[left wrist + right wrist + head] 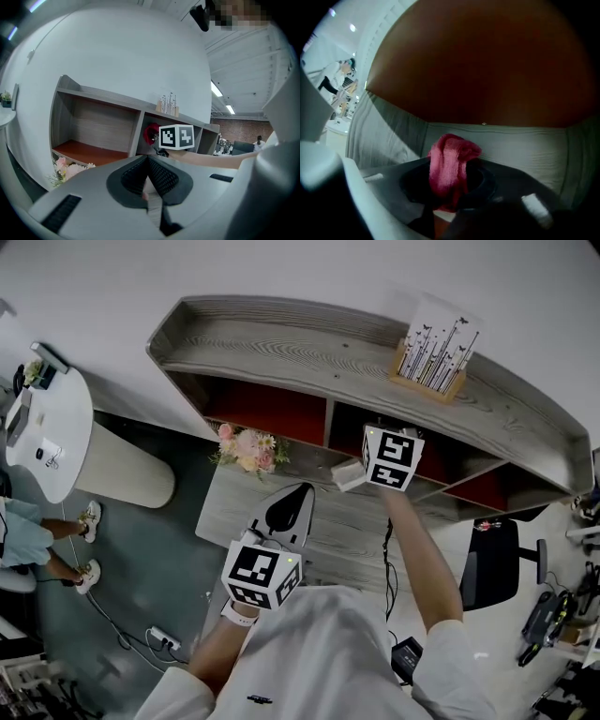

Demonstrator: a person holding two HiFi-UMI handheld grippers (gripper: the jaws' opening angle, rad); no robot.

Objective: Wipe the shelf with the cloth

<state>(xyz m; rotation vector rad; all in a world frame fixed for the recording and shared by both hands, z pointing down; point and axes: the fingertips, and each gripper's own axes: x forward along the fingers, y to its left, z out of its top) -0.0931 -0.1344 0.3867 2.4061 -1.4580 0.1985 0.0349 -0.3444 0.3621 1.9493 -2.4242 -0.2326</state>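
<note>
A grey wooden shelf (309,362) with red-floored compartments stands against the white wall. My right gripper (391,458) reaches into the middle compartment, its tips hidden there in the head view. The right gripper view shows this gripper (452,187) shut on a red cloth (451,164), which bunches up in front of the compartment's grey wood (525,145) and red-brown surface. My left gripper (298,491) hovers over the desk with its jaws shut and nothing in them. From the left gripper (147,161) I see the shelf (101,124) and the red cloth (151,133) beside the right gripper's marker cube.
A pink flower bunch (248,448) lies on the desk (347,531) below the left compartment. A wooden card holder (433,357) stands on the shelf top. A black chair (489,563) is at the right, a white round table (52,427) and a seated person (28,540) at the left.
</note>
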